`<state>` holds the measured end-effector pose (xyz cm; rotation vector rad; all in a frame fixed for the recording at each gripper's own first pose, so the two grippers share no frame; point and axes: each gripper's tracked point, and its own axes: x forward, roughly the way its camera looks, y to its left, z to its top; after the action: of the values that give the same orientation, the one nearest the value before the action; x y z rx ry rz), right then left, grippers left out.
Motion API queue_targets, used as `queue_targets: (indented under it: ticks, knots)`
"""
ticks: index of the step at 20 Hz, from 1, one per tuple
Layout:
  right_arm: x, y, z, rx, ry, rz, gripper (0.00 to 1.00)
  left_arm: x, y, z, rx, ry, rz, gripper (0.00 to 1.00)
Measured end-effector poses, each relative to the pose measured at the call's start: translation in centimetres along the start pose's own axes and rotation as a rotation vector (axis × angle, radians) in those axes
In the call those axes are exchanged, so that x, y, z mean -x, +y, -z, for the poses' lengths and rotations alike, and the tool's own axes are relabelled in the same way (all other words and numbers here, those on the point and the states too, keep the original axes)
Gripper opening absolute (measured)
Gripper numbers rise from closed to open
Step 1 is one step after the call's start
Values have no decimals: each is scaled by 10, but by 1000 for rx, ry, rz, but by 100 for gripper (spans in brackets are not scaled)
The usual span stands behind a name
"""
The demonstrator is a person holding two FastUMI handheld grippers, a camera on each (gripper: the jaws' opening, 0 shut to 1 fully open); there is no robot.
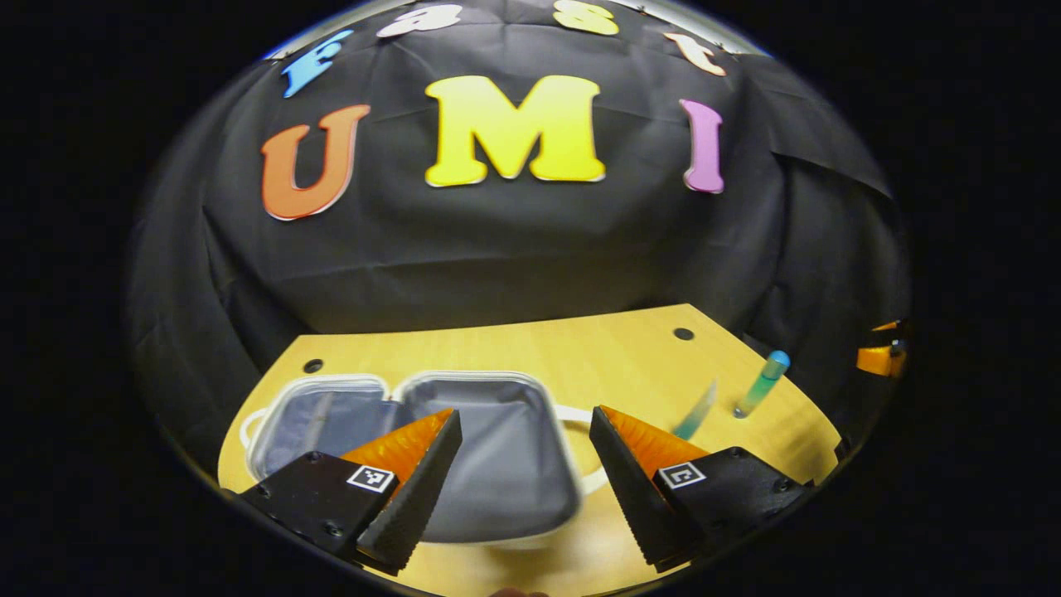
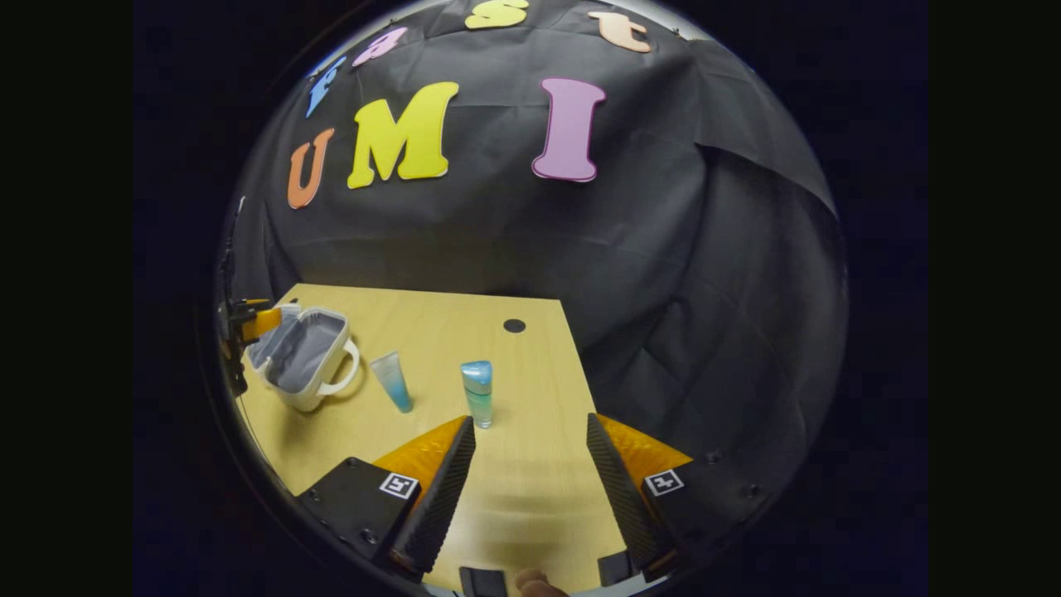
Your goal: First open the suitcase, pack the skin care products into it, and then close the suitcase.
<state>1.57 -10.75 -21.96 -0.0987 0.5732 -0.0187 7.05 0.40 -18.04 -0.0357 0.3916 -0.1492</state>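
With the white grey-lined suitcase (image 1: pixel 489 464) open on the wooden table (image 2: pixel 530 365), both grippers wide and empty, we should bring the right gripper (image 2: pixel 530 473) squarely around the upright blue-capped tube (image 2: pixel 478 391).

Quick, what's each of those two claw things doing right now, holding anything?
Left gripper: open, holding nothing, above the open suitcase.
Right gripper: open, holding nothing, near the tubes.

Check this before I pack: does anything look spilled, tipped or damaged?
Nothing stands out. The small white suitcase with grey lining lies open on the wooden table; two blue-green skincare tubes wait beside it, no spill visible.
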Motion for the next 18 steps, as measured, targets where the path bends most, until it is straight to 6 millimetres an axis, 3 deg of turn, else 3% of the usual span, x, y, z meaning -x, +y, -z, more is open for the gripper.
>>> queue_targets:
  ticks: [3,8,12,15,18]
  knots:
    - [-10,-10,11,31,16,-23,80,-18,-66,18,-14,28,92,99]
    - [-32,-13,27,65,41,-54,80,-65,-144,53,-32,87,183,99]
    - [-48,-17,41,63,65,-65,80,-113,-170,76,23,123,182,99]
    - [-65,-13,56,79,78,-73,80,-145,-170,92,38,156,132,99]
    - [-80,-6,57,155,44,-81,80,-161,-164,100,53,180,87,96]
